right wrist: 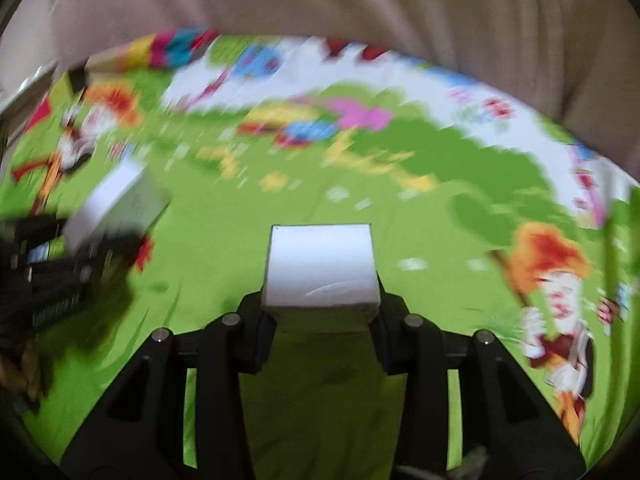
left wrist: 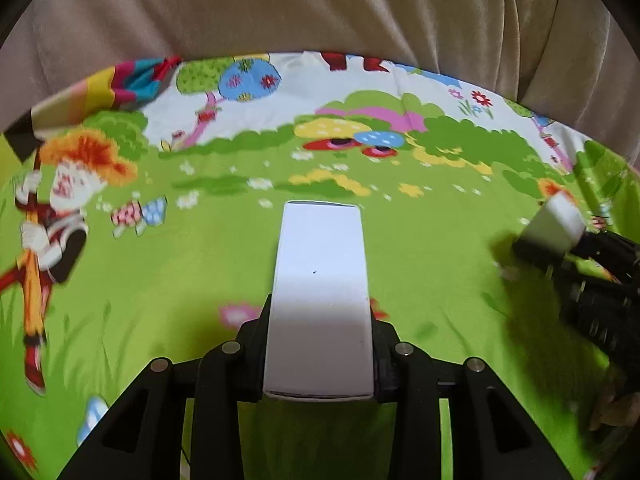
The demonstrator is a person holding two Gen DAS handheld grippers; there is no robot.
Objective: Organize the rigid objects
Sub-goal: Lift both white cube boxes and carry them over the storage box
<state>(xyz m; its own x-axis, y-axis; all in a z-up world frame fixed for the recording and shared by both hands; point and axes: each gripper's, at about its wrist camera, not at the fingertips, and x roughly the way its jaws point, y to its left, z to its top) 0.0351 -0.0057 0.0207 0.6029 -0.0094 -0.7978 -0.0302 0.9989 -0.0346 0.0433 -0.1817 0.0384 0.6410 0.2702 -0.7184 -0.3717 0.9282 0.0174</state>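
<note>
While both hands hover over the cloth, each gripper already has a load: the left gripper (left wrist: 320,344) has its black fingers (left wrist: 256,344) clamped on the long sides of a tall, narrow white cardboard box (left wrist: 320,288), which juts forward and lifted clear of the surface, and the right gripper (right wrist: 320,316) has its fingers pressed against a squatter white cardboard box (right wrist: 320,268), likewise held up off the cloth. Beneath them spreads a bright green cartoon-printed cloth (left wrist: 420,248) with a red-haired figure, mushrooms and bushes, covering what looks like a tabletop; no other loose object shows on it. From the left wrist view the right gripper and its box sit off to the right, well apart; the right wrist view is smeared with blur. Beyond the cloth's far edge hangs a beige draped fabric (left wrist: 320,4). I would judge this the carrying step, both boxes picked up and neither yet set down. Next, each box needs a chosen spot on the cloth, lowered flat and squared beside the other before the fingers let go; tilting the tall one risks toppling it.
</note>
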